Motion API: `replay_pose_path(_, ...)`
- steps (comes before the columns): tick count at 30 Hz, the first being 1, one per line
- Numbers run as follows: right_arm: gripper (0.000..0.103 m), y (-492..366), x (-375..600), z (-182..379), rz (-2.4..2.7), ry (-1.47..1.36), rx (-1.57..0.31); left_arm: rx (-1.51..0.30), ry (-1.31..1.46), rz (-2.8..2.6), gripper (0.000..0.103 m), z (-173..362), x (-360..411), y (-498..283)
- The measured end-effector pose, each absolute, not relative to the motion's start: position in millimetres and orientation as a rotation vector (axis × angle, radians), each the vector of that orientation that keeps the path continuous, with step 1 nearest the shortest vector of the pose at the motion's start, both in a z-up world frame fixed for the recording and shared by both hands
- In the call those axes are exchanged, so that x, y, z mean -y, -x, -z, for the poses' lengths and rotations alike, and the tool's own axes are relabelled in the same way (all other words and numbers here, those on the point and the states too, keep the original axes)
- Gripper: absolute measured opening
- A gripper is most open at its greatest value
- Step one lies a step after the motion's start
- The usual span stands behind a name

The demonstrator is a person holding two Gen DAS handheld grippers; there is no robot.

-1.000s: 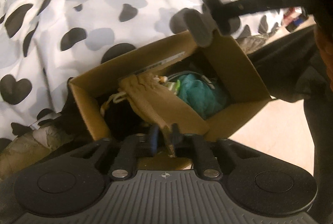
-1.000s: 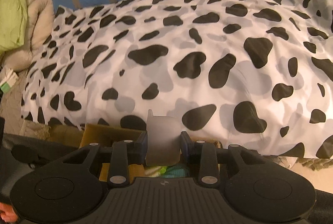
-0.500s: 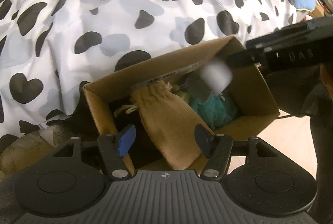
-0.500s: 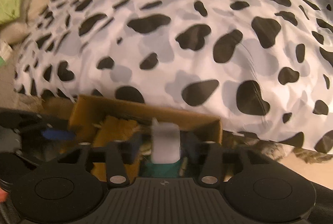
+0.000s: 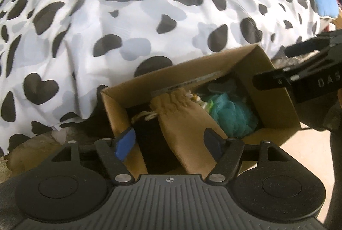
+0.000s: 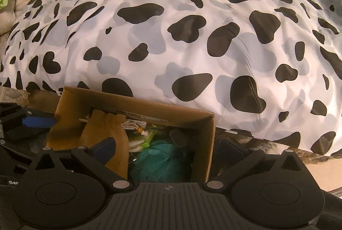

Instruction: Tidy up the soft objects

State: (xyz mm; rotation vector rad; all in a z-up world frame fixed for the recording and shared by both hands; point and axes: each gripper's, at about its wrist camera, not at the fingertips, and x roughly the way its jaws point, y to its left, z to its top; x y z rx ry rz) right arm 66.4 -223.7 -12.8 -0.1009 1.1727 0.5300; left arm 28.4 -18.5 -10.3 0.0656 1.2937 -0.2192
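An open cardboard box of plain brown board stands at the foot of a bed, against a smooth white duvet printed with black and grey cow patches. Inside the box lies a tan drawstring pouch of soft matte cloth, gathered at the neck with a pale cord. Beside it sits a fluffy teal bundle, with something black on the pouch's other side and small green and white bits between pouch and teal.

The left gripper hangs over the box's near edge, jaws opening; the pouch's lower end lies between them, and the blue pads do not press on it.

The right gripper has its jaws opening to their widest, holding nothing; the teal bundle and the pouch lie below, in the gap, and the box's right wall stands between the fingers too.
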Motion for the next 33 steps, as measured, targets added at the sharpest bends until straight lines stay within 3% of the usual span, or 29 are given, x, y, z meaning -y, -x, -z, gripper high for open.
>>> replay_pose_path(4,0.103,-65.5,223.8,15.7,-0.499,0.123,-1.182,-1.268,-0.035,0.146,0.077,7.3,12.3,-27.5)
replay_pose_path(9,0.103,-60.3,224.0,17.8,-0.462,0.148,-1.193,-1.268,0.033,0.070,0.103,4.3,7.6,-24.1)
replay_pose_path(33,0.103,-38.8,221.8,21.8,-0.392,0.205,-1.238,-1.349,0.025,-0.099,0.103,11.9,-0.9,-23.6)
